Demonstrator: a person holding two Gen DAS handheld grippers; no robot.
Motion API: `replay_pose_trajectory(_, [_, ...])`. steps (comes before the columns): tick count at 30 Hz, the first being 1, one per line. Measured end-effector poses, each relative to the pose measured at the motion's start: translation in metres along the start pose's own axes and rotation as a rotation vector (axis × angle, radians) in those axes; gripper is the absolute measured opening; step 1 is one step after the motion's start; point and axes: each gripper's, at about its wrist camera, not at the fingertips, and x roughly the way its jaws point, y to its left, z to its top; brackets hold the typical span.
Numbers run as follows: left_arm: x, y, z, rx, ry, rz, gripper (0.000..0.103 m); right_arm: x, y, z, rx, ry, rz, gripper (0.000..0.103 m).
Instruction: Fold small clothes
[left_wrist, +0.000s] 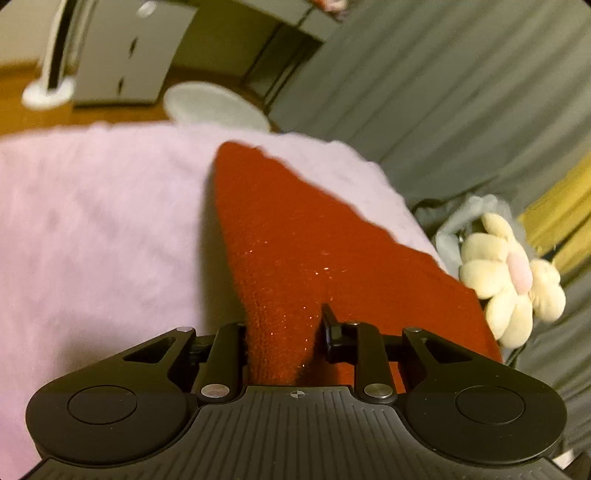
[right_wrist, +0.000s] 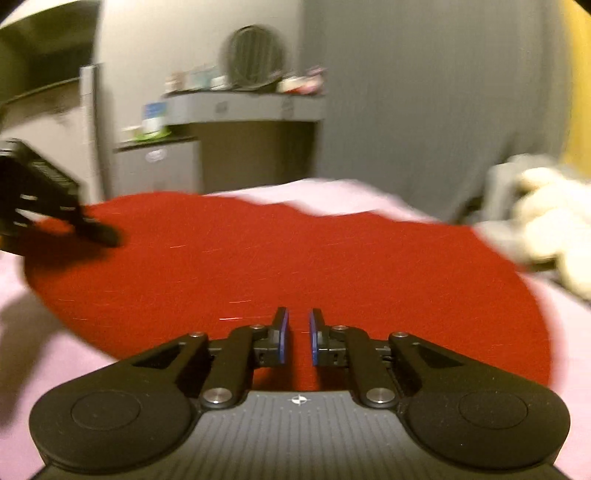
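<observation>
Left hand-held gripper (left_wrist: 284, 332): jaws closed onto a raised ridge of the red knit garment (left_wrist: 303, 251), cloth bunched between them; the left fingertip is buried in fabric. From this grip the garment's long axis runs forward and away, narrowing to a far corner on the pink fleece blanket (left_wrist: 92, 206). In the right wrist view the same gripper (right_wrist: 99, 232) bites the garment's left edge.

Right hand-held gripper (right_wrist: 298, 332): blue pads (right_wrist: 284, 336) a narrow gap apart, nothing between them, hovering low over the near edge of the garment (right_wrist: 295, 258), which spreads wide and flat ahead. Whether the tips touch cloth I cannot tell.

Judgement: left has its hold; right is nearer the unheld near-right edge and must pinch there before any fold across.

Far right: cream flower plush (left_wrist: 513, 280) just off the blanket's edge, clear of the garment.
</observation>
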Motion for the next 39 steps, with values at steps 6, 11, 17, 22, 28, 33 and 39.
replay_pose_trajectory(6, [-0.005,-0.067,-0.001,0.139,-0.042,-0.085,0.025,-0.012,-0.058,-0.005,0.043,0.020,-0.222,0.013])
replay_pose_trajectory(11, [0.020,-0.114,-0.015,0.183,-0.015,-0.140,0.025,-0.011,-0.085,-0.011,0.112,0.030,-0.280,0.013])
replay_pose_trajectory(17, [0.066,-0.156,-0.048,0.231,0.053,-0.177,0.026,-0.014,-0.098,-0.021,0.147,0.027,-0.285,0.013])
replay_pose_trajectory(22, [0.099,-0.167,-0.068,0.244,0.094,-0.196,0.030,-0.008,-0.103,-0.021,0.163,0.024,-0.267,0.013])
replay_pose_trajectory(28, [0.094,-0.148,-0.073,0.226,0.108,-0.392,0.056,-0.011,-0.113,-0.019,0.209,-0.006,-0.192,0.015])
replay_pose_trajectory(33, [0.092,-0.122,-0.069,0.121,0.123,-0.542,0.066,-0.016,-0.111,-0.015,0.255,-0.018,-0.123,0.015])
replay_pose_trajectory(39, [0.093,-0.129,-0.076,0.166,0.097,-0.572,0.068,-0.024,-0.116,0.007,0.321,-0.091,0.071,0.018])
